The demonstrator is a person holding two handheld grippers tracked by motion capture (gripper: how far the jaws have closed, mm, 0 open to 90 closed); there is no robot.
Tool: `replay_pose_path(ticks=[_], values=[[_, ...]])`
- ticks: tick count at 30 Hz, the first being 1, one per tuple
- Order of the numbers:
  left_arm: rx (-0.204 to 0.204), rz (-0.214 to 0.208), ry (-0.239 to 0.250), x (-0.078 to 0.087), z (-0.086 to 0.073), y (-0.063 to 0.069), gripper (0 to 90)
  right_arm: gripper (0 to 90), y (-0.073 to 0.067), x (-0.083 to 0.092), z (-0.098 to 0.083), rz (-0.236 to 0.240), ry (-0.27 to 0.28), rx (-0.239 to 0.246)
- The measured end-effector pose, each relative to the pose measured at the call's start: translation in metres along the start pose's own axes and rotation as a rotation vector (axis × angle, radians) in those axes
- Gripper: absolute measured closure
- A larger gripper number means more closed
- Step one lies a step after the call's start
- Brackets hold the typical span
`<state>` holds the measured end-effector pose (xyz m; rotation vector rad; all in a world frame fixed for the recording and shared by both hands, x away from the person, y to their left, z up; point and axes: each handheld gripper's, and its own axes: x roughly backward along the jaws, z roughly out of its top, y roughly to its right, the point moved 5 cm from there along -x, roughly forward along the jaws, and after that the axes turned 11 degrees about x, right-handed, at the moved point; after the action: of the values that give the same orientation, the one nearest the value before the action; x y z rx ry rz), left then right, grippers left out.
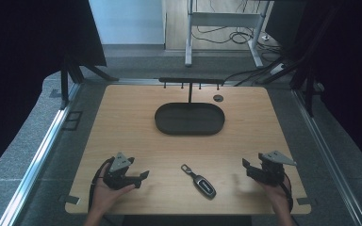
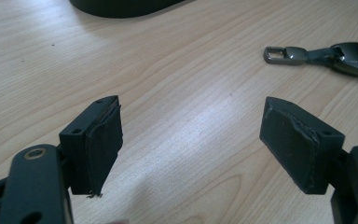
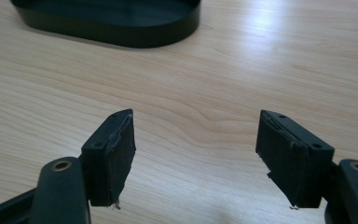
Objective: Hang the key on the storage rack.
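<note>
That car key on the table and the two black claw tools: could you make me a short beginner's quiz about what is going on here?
1. True or false: the car key lies inside the dark oval tray.
2. Which gripper has the key closer to it in the high view? A) left gripper B) right gripper C) the two look about equally far
3. Fill in: the jaws of both grippers stand ____, with nothing between them.

Key:
1. False. The key lies flat on the bare wooden table, between the grippers and nearer the person than the tray.
2. C. It lies roughly midway between them.
3. Open. Both gripper views show bare wood between the pads.
</note>
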<state>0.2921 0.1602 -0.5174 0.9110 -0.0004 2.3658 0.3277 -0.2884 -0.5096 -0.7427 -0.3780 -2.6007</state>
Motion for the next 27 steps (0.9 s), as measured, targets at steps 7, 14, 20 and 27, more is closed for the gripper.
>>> replay_pose_path(ticks=[7, 14, 20, 27], values=[[0.0, -0.03, -0.004, -0.002, -0.003, -0.002, 21.4, 30.3, 0.005, -0.001, -0.005, 0.031, -0.005, -0.06], [-0.011, -0.041, -0.024, -0.001, -0.004, 0.003, 21.9, 32.5, 0.006, 0.005, -0.002, 0.041, 0.006, -0.05], [-0.018, -0.025, -0.021, -0.003, -0.004, 0.004, 22.1, 34.2, 0.01, 0.012, 0.002, 0.037, 0.068, -0.014], [-0.019, -0.025, -0.03, -0.003, -0.005, 0.006, 22.4, 36.2, 0.008, 0.009, 0.002, 0.05, 0.048, -0.005]])
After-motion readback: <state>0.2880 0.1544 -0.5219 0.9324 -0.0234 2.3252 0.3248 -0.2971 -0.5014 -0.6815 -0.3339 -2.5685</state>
